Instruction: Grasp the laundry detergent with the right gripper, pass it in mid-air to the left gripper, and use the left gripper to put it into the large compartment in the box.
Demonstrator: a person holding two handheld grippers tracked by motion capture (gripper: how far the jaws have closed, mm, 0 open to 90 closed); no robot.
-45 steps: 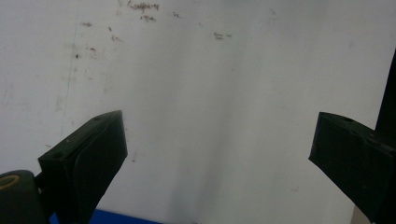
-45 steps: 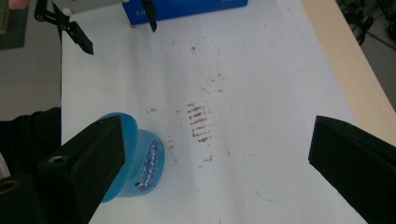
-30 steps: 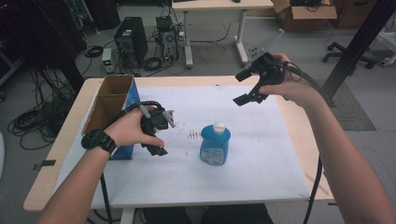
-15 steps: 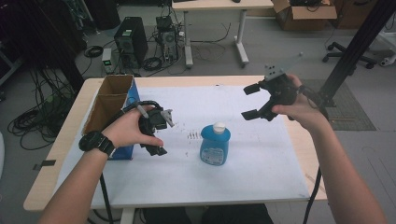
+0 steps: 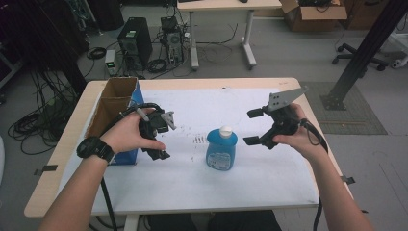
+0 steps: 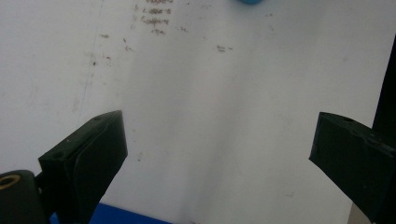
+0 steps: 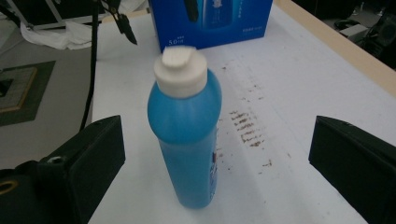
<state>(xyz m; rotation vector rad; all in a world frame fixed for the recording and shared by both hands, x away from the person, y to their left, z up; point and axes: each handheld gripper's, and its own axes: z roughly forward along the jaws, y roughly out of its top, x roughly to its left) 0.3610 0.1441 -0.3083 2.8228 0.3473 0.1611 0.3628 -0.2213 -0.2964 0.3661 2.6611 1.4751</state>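
At the far left of the high view, the open cardboard box (image 5: 115, 103) with its blue side sits on the table's left edge, and your left hand (image 5: 127, 134) rests right in front of it, a black watch on the wrist. Your left gripper (image 5: 156, 130) lies over the white sheet (image 5: 269, 168) beside that box, pointing toward the middle of the table. From above, your hand hides much of it, but the left gripper view settles the matter: its two black jaws stand wide apart over bare, faintly stained sheet, gripping nothing, with a sliver of blue from the bottle (image 6: 250, 1) at the top edge. In the middle stands the blue bottle (image 5: 222, 149) with the white cap (image 5: 225, 130), upright on the sheet and well apart from your left gripper. The right gripper view shows what the high view cannot: the bottle (image 7: 187, 135) lies between your right gripper's spread jaws but touches neither, and brown smudges (image 7: 245, 126) mark the sheet just beyond it, before the blue box (image 7: 212, 21). To the right, your right gripper (image 5: 255, 127) hovers near the bottle, jaws parted and aimed at it, the grey three-cornered plate (image 5: 284, 99) on top.
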